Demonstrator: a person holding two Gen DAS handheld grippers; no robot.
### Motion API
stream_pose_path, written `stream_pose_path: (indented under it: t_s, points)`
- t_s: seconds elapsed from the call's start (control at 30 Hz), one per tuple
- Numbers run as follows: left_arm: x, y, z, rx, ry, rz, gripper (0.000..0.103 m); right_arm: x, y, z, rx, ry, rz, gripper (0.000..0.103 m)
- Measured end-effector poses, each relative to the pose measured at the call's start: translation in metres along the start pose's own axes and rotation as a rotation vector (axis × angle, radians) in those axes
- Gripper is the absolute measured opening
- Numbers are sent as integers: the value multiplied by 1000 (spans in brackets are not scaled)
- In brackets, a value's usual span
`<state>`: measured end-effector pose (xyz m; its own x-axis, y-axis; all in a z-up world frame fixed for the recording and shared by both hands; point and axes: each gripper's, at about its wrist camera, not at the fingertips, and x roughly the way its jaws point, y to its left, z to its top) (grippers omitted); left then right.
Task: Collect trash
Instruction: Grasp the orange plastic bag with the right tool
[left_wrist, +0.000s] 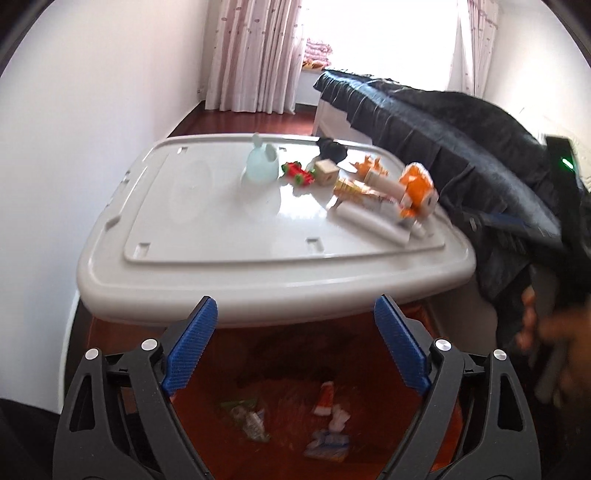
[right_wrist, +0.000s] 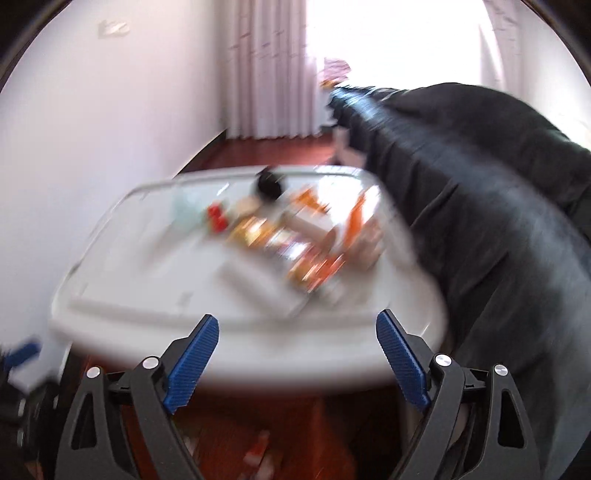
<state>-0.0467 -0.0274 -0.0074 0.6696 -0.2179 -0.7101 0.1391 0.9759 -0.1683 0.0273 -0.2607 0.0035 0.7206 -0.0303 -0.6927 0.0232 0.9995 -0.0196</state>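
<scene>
Left claw (left_wrist: 295, 314) above littered bin (left_wrist: 436, 439)

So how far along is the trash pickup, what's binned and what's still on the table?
Done: several wrappers lie in the red bin below the table edge. In hand: nothing; the left gripper and right gripper both stand open and empty. Left: orange wrappers, snack packets and white tubes remain on the white table.
</scene>
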Motion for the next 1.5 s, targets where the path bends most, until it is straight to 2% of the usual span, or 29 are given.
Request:
stream_pose_path:
  t_s: [0.13,0.27,0.5,0.6,0.67,0.7,0.73,0.83,0.93,1.13,1.27,1.33,1.5]
  points:
    - [6,-8,8,14,-22,0,85,52,-29,42,43,-5,-82,85]
    - [16,-12,6,51,-23,17,85,98,-47,65,76,25,-131,85]
    - [36,-1,6,39,16,35,85,163,-49,84,72,115,-143,85]
    - [42,3,9,23,26,37,85,187,-50,83,70,190,-126,85]
    - [44,4,10,20,31,40,85,199,-55,80,82,251,-116,66]
    - [45,4,11,19,31,40,85,203,-57,79,93,271,-104,43]
    - [46,4,12,19,32,42,85,204,-61,77,111,280,-100,36]
    - [50,6,19,14,34,44,85,194,-67,75,118,250,-104,30]
    - [57,9,29,0,35,48,85,170,-65,76,73,187,-102,30]
    - [80,22,67,-55,25,36,85,91,-43,84,18,71,13,30]
    - [119,37,116,-79,11,-4,85,27,-19,80,-26,-26,107,30]
    - [138,44,131,-81,21,1,85,12,-11,76,-37,-50,139,30]
    - [197,67,163,-142,45,31,85,5,10,67,-65,-63,201,30]
